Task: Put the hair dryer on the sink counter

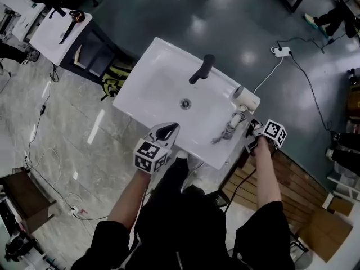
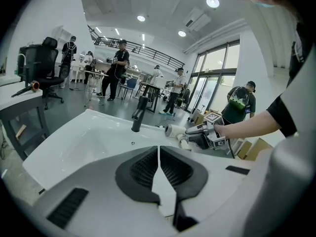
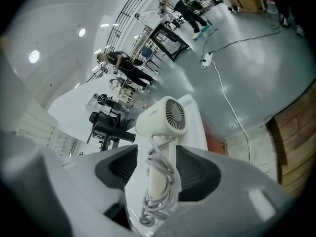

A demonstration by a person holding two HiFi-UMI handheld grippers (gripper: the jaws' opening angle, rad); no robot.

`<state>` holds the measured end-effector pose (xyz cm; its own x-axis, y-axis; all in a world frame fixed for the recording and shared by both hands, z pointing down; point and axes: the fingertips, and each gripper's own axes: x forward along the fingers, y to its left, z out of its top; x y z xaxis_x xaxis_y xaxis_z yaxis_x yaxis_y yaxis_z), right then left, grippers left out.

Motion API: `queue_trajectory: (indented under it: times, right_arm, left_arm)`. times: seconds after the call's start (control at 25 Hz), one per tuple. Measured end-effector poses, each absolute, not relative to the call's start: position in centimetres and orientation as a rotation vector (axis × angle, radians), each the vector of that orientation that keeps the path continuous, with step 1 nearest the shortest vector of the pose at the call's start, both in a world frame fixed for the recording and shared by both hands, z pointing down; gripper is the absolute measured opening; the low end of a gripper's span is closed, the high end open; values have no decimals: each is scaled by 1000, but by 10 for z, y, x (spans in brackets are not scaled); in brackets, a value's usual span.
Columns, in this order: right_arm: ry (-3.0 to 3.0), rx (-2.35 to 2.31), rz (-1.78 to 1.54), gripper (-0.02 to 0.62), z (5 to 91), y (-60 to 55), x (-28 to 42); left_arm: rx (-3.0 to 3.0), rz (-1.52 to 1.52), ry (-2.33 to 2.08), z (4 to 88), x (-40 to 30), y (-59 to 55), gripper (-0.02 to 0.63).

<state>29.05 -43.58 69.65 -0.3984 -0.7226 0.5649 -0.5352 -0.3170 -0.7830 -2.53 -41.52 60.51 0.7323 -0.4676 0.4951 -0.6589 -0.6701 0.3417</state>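
While the left forearm reached forward to the near edge of the sink (image 1: 154, 86), the left gripper (image 1: 167, 132) tilted down over that rim, its jaws pressed together on nothing. The black faucet (image 1: 201, 69) stood at the sink's far side. The hair dryer (image 1: 246, 98) lay on the sink's right counter, with its cord wound round the handle. At the sink's right corner, the outstretched right arm held the right gripper (image 1: 251, 130) with its jaws spread wide either side of that handle, not gripping it.
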Motion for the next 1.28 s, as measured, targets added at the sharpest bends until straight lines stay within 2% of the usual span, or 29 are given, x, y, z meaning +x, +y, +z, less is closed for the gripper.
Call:
queue_trajectory:
  times: [0.2, 0.52, 1.28]
  right_arm:
    - [1765, -1596, -1780, 231, 681, -424, 285]
    - [2052, -1693, -1622, 5, 651, -401, 268]
    - [2598, -1843, -824, 5, 539, -310, 216]
  left_arm:
    - [2450, 497, -872, 593, -27, -408, 23]
    - [2489, 485, -882, 579, -22, -391, 23]
    - [2558, 440, -864, 545, 0, -312, 23]
